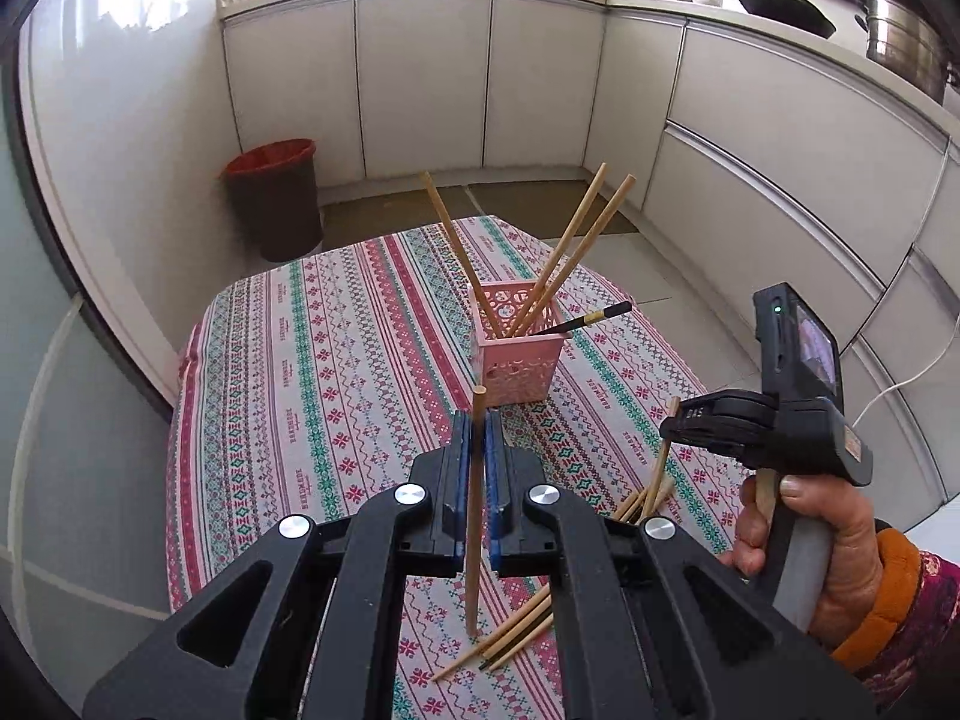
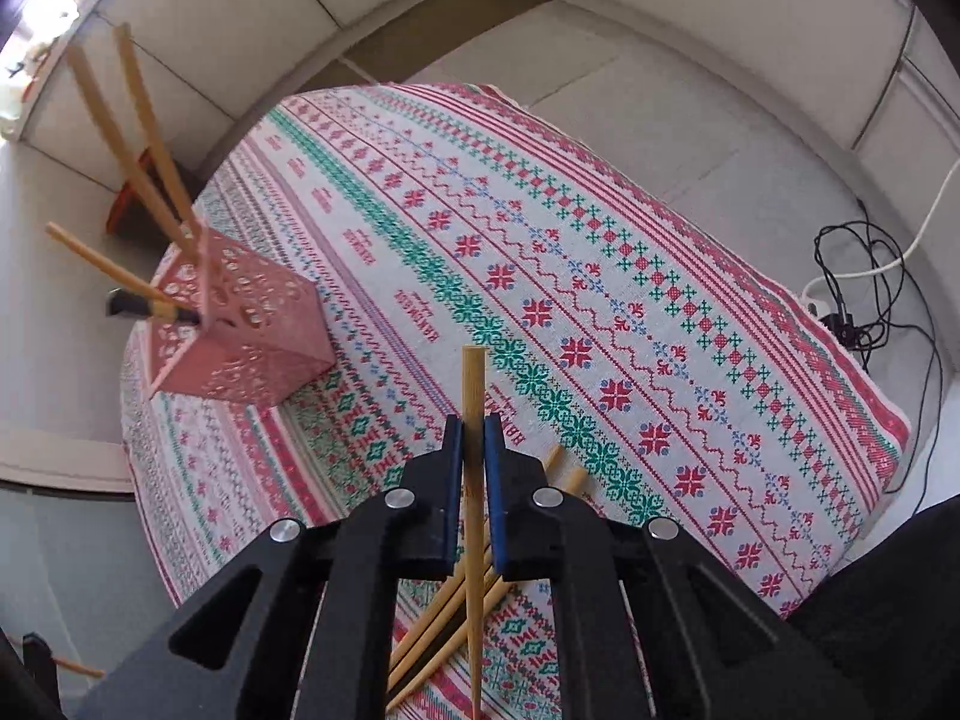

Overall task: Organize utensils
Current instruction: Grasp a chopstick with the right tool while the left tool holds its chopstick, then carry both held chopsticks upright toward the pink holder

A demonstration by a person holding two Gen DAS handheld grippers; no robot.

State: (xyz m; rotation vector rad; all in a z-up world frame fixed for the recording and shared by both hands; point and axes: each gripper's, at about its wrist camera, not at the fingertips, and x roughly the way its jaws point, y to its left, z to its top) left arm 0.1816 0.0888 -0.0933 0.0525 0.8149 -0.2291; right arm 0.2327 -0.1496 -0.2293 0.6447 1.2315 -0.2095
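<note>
A pink perforated holder (image 1: 521, 354) stands on the patterned tablecloth (image 1: 336, 360) and holds three wooden chopsticks and one black one. It also shows in the right wrist view (image 2: 240, 336) at the left. My left gripper (image 1: 477, 426) is shut on a wooden chopstick (image 1: 476, 516), held upright in front of the holder. My right gripper (image 2: 474, 429) is shut on another wooden chopstick (image 2: 473, 396), above a loose pile of chopsticks (image 2: 444, 618). The right gripper also shows at the right of the left wrist view (image 1: 678, 420).
More loose chopsticks (image 1: 516, 630) lie on the cloth under my left gripper. A dark bin with a red liner (image 1: 276, 198) stands on the floor beyond the table. White cabinets surround the table. Cables and a power strip (image 2: 840, 306) lie on the floor to the right.
</note>
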